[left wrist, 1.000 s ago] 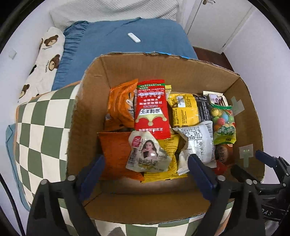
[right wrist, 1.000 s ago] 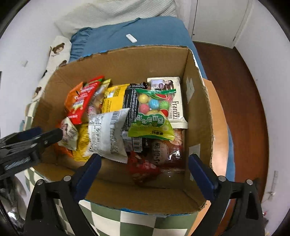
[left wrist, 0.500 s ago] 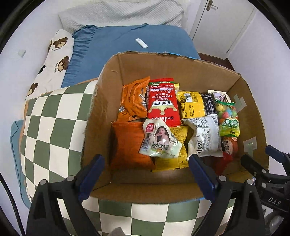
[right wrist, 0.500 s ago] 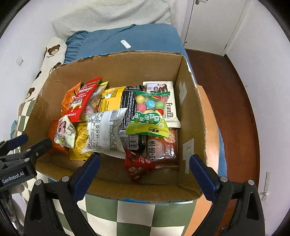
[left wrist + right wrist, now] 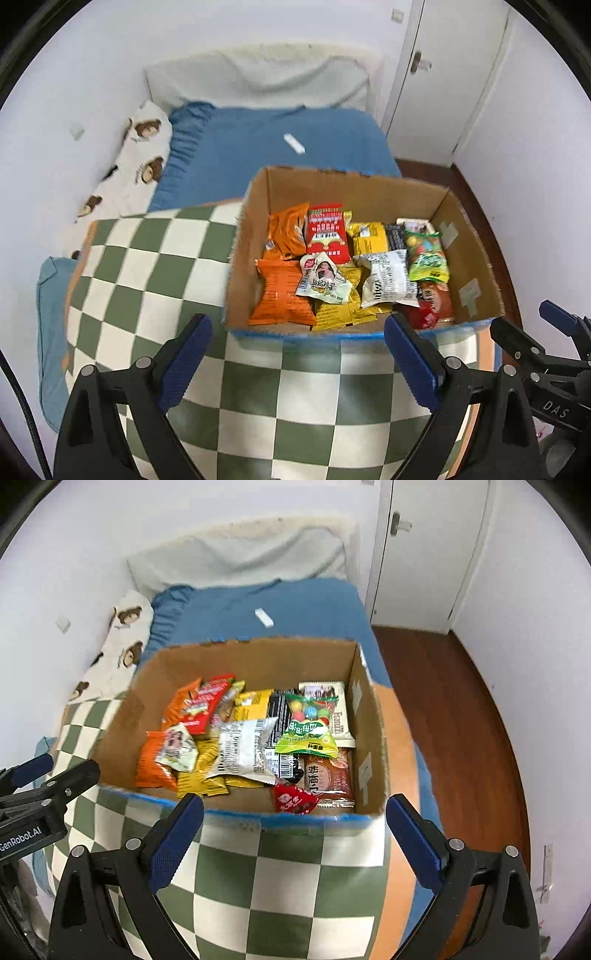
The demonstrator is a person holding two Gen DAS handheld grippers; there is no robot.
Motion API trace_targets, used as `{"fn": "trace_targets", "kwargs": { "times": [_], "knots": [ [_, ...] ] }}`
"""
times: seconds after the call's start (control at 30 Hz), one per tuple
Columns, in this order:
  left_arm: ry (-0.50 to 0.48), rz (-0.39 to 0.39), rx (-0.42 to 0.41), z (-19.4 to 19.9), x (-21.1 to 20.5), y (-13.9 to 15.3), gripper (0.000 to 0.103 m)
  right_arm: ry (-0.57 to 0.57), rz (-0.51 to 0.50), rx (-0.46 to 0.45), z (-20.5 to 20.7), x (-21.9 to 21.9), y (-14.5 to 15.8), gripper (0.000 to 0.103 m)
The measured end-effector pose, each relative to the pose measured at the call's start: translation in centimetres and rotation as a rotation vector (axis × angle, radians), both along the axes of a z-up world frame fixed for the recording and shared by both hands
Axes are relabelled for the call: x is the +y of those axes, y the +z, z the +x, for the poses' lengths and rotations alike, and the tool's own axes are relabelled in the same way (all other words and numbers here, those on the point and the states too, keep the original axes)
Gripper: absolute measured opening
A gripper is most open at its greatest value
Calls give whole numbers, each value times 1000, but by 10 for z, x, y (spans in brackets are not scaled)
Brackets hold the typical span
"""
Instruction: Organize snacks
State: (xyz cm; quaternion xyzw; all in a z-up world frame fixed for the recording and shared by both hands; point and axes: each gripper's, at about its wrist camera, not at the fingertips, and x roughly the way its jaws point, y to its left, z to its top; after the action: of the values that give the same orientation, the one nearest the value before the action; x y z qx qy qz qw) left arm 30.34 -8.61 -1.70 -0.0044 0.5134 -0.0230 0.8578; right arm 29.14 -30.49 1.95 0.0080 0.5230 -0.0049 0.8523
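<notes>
An open cardboard box (image 5: pixel 469 258) (image 5: pixel 369 746) stands on a green-and-white checked blanket (image 5: pixel 155 266) (image 5: pixel 280 878). Several snack packets lie inside it: an orange bag (image 5: pixel 280 291), a red packet (image 5: pixel 327 232), a white packet (image 5: pixel 386 284), a green candy bag (image 5: pixel 308 734), a brown packet (image 5: pixel 327 775). My left gripper (image 5: pixel 295 362) hangs open above the blanket, in front of the box, holding nothing. My right gripper (image 5: pixel 293 842) is open too, empty, in front of the box's near wall. Each gripper shows at the edge of the other's view.
A blue quilt (image 5: pixel 258 147) (image 5: pixel 288 605) covers the bed behind the box, with a small white remote (image 5: pixel 294 143) (image 5: pixel 264 617) on it. A bear-print pillow (image 5: pixel 136 162) lies at the left wall. A wooden floor (image 5: pixel 454 716) and a white door (image 5: pixel 424 554) are at the right.
Both grippers have risen and drawn back from inside the box to in front of it. The box looks smaller and more of the bed and room shows. Both stay open.
</notes>
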Motion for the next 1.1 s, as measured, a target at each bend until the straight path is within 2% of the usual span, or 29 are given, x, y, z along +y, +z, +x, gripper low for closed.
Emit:
{"fn": "trace_targets", "kwargs": {
  "times": [0.3,0.67,0.83,1.1],
  "knots": [
    [-10,0,-125,-73,7,48,95,9,3,-160,-81,3,62,101],
    [-15,20,-255,-143,9,98,95,17,14,-288,-165,9,123,103],
    [-22,12,-266,-162,10,107,95,17,-11,-349,-195,11,149,103],
    [-22,26,-297,-180,7,115,95,30,-2,-363,-216,14,162,103]
  ]
}}
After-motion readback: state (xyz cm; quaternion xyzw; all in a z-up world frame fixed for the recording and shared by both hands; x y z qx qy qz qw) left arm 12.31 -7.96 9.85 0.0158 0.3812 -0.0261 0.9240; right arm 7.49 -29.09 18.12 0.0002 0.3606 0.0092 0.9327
